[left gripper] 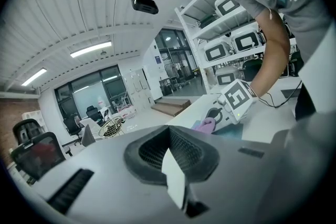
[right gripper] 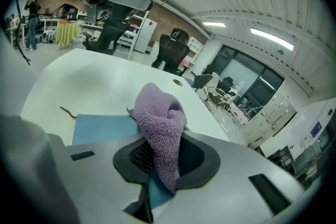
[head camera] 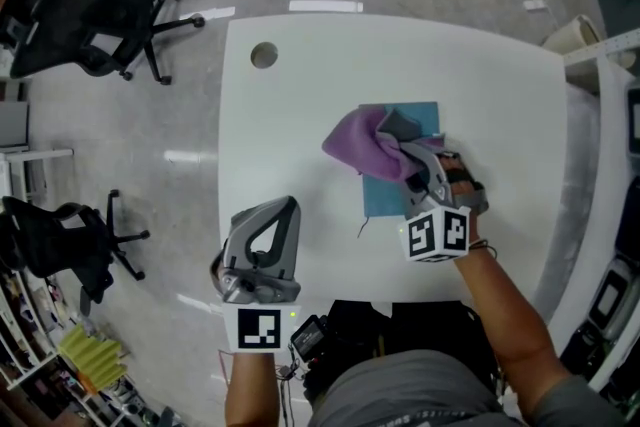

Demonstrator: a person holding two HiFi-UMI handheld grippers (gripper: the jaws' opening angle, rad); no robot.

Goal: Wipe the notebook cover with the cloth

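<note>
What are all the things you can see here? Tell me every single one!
table: one, white, in the middle, under everything.
hole: one, round, near the table's far left corner.
notebook: one, blue, flat on the table.
cloth: one, purple, bunched on the notebook's far end.
office chairs: two, black, on the floor left of the table.
left gripper: one, grey, shut and empty, at the table's near left corner.
right gripper: one, grey, shut on the cloth, over the notebook.

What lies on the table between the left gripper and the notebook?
Head view: only bare table lies between left gripper and notebook, besides a thin cord at the notebook's corner.
</note>
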